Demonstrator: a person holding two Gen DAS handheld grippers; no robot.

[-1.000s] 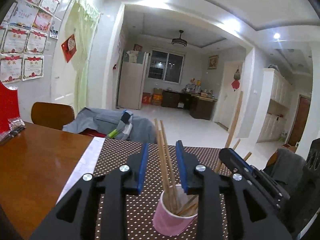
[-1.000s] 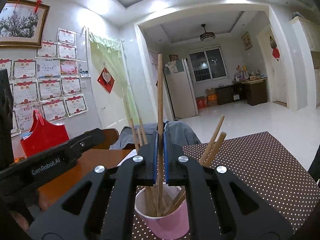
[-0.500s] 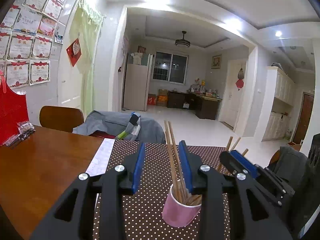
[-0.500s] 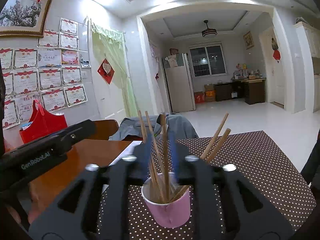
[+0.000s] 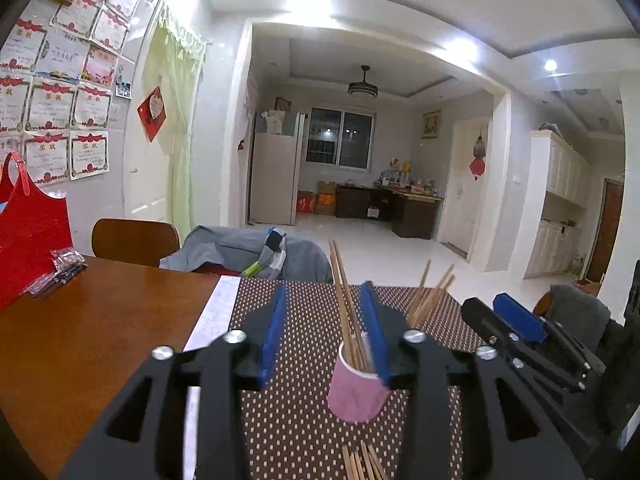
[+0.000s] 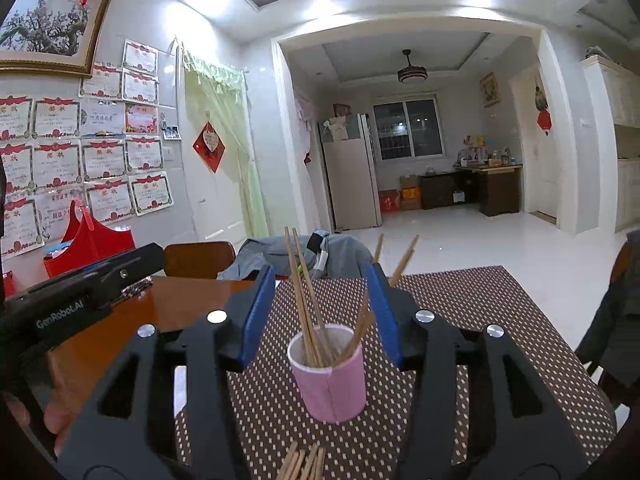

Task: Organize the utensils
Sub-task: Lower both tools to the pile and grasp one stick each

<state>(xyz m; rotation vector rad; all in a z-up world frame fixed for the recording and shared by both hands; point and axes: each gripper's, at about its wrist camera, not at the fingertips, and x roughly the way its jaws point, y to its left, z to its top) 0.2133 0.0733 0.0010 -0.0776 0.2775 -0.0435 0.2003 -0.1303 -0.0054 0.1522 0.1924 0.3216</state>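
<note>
Both hand-held grippers, left [image 5: 326,330] and right [image 6: 322,312], spread empty around the cup [image 6: 330,372]; next, pick loose chopsticks [image 6: 304,462] at 6 o'clock

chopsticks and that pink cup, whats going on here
A person with a gripper in each hand is sorting chopsticks into a pink cup on a dotted mat. Several chopsticks already stand in the cup, leaning both ways. Both the left gripper and the right gripper are open and empty, held behind the cup. A loose pile of chopsticks lies on the mat nearer the person, not yet put in.
</note>
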